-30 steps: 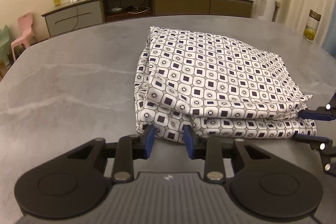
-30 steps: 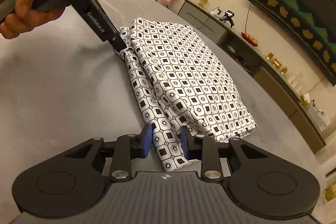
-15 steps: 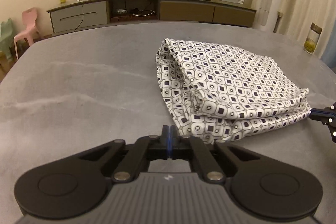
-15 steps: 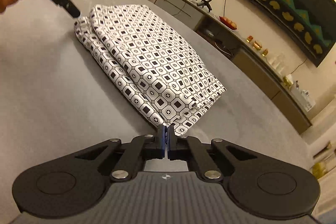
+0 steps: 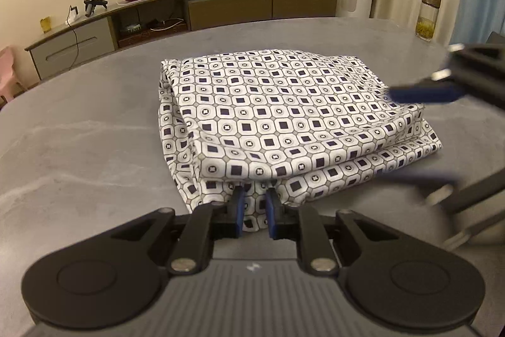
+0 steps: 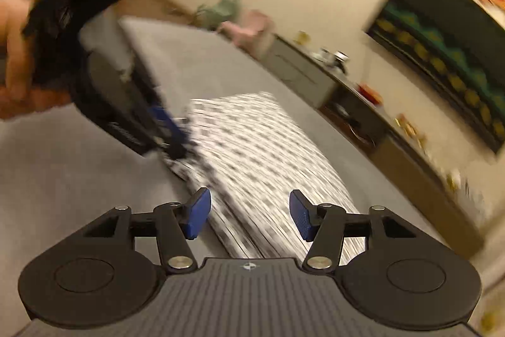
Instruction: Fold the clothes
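**A:** Left wrist view first: your patterned garment [image 5: 284,112] lies on the grey table [image 5: 82,147] as a compact, layered rectangle, so most of the folding looks done. Your left gripper [image 5: 254,204] sits at the near edge with its jaws narrowly apart and opening; a flap of cloth lies between the pads, but I see no pinch on it.

**B:** And the other tool on that side?

**A:** Your right gripper [image 5: 419,135] comes in blurred from the right, over the garment's right end.

**B:** Right wrist view?

**A:** It is heavily smeared. Your right gripper [image 6: 249,215] has its jaws wide and opening, with the garment [image 6: 262,153] under the gap and nothing clamped. Your left hand [image 6: 15,52] carries its tool at the far corner.

**B:** What is left?

**A:** Judging from this, squaring the uneven near edges, perhaps one more fold, or simply letting go.
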`<state>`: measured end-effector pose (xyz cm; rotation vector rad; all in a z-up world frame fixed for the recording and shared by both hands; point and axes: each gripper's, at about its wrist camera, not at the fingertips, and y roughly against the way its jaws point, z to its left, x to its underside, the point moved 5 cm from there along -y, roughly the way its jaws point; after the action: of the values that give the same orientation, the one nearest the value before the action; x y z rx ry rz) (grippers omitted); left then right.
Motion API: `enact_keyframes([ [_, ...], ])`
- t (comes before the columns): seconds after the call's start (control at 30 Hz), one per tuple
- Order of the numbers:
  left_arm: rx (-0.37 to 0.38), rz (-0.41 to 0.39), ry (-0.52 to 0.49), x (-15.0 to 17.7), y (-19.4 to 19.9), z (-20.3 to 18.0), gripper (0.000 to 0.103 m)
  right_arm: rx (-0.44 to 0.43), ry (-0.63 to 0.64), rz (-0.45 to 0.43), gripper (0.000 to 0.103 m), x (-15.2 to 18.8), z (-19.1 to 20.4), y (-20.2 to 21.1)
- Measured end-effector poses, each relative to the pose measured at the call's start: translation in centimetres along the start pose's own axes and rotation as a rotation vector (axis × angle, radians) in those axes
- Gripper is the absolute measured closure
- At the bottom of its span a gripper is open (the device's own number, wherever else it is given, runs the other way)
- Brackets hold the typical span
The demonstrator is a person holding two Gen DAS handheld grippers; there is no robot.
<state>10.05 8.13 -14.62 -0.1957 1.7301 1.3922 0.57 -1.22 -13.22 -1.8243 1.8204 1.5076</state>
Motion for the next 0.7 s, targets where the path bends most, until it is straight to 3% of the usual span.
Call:
enact_keyframes([
  [0.1, 0.01, -0.003, -0.007, 0.2, 0.0, 0.0, 0.088, -0.005, 0.103, 0.026, 0.047, -1.5, 1.8, -3.2],
  [0.17, 0.017, -0.003, -0.018, 0.2, 0.1, -0.1, 0.088, -0.016, 0.099, 0.048, 0.051, -2.1, 1.6, -4.5],
  [0.2, 0.022, -0.002, -0.018, 0.2, 0.1, 0.0, 0.088, -0.023, 0.092, 0.061, 0.061, -2.4, 1.5, -5.1],
  [0.23, 0.029, -0.002, -0.014, 0.2, 0.1, 0.1, 0.088, -0.032, 0.072, 0.08, 0.078, -2.5, 1.2, -5.5],
  [0.33, 0.041, -0.003, 0.0, 0.1, 0.1, 0.3, 0.088, -0.044, 0.056, 0.096, 0.101, -2.3, 0.6, -5.4],
  [0.53, 0.035, -0.003, 0.028, -0.1, 0.1, 0.6, 0.088, -0.117, 0.029, 0.03, 0.103, -2.8, 0.3, -0.6],
  [0.7, 0.008, -0.014, 0.047, -0.7, 2.3, 2.1, 0.09, -0.03, 0.134, 0.098, 0.102, 0.0, 2.1, -3.4],
])
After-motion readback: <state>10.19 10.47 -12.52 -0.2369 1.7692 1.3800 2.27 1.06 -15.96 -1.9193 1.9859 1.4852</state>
